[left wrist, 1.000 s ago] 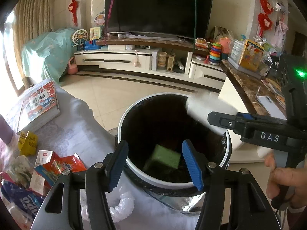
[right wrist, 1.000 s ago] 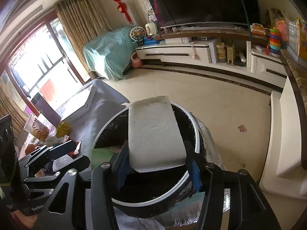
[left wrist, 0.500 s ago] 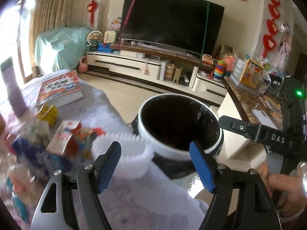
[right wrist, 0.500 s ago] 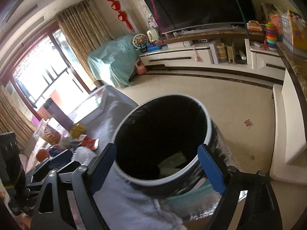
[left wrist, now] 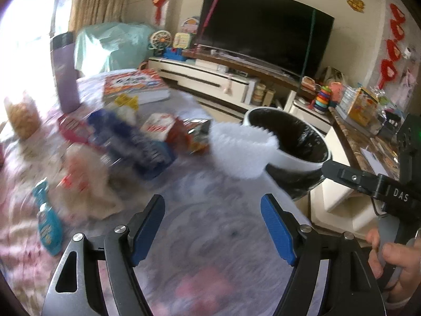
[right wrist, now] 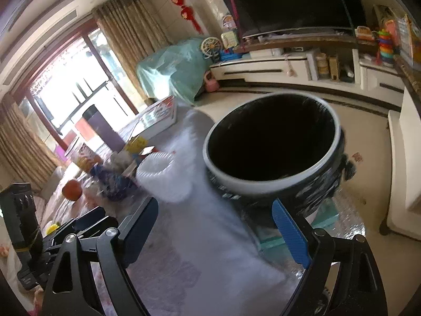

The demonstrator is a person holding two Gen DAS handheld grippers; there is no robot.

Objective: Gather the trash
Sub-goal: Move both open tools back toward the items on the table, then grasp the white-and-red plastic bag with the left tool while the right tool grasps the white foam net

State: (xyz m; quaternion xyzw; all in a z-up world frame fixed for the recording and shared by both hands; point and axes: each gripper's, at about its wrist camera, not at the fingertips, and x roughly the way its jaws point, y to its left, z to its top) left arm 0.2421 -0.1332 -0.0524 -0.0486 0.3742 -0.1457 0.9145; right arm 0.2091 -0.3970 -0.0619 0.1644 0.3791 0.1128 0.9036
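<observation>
Table litter clearer from left wrist.

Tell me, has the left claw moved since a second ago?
Yes. The left claw has pulled back from over the trash bin, which now sits farther ahead and right; the claw hangs open above the tablecloth.

The trash bin stands off the right edge of the tabletop, with the foam cup on the tabletop just beside its rim. Left of the cup lies a heap of snack wrappers; behind them are a book and, further left, a bottle. Beyond the bin, across the floor, the television sits on a long cabinet.
</observation>
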